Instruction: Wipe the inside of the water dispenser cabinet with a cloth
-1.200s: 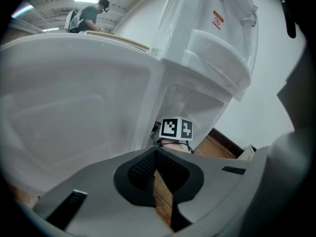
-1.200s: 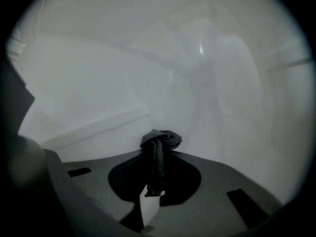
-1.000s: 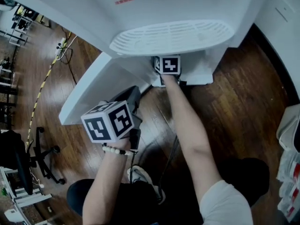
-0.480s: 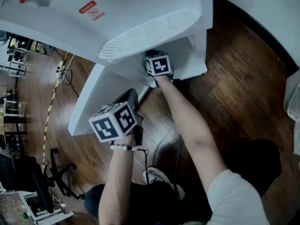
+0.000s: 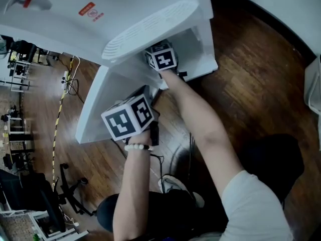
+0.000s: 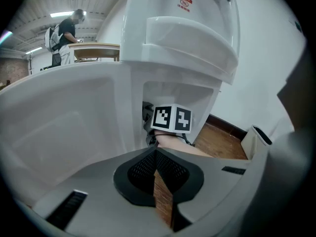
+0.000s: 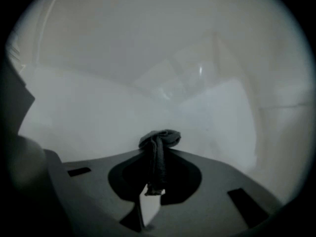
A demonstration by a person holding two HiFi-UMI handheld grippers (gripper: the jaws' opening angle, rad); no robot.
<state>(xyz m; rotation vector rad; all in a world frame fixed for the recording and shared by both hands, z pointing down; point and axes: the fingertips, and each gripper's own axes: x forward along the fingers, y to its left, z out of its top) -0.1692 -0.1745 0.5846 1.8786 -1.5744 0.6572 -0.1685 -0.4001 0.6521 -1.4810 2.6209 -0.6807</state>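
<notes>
The white dispenser [image 5: 100, 14] stands on a wood floor [image 5: 251, 84] at the far side of the scene. Its door [image 5: 98, 104] is swung open to the left. Under the slotted tray [image 5: 150, 26] the cabinet [image 5: 200, 49] is open, with white walls inside.

The right gripper [image 7: 157, 154] reaches into the cabinet. Its fingers [image 7: 185, 177] are closed tight on a dark cloth [image 7: 160, 138], which bunches out past their tips close to the white inner wall. Whether it touches the wall cannot be told.

The left gripper [image 6: 157, 157] is nearer, outside the cabinet and just right of the door. Its fingers [image 6: 133, 177] are pressed together with nothing between them.
</notes>
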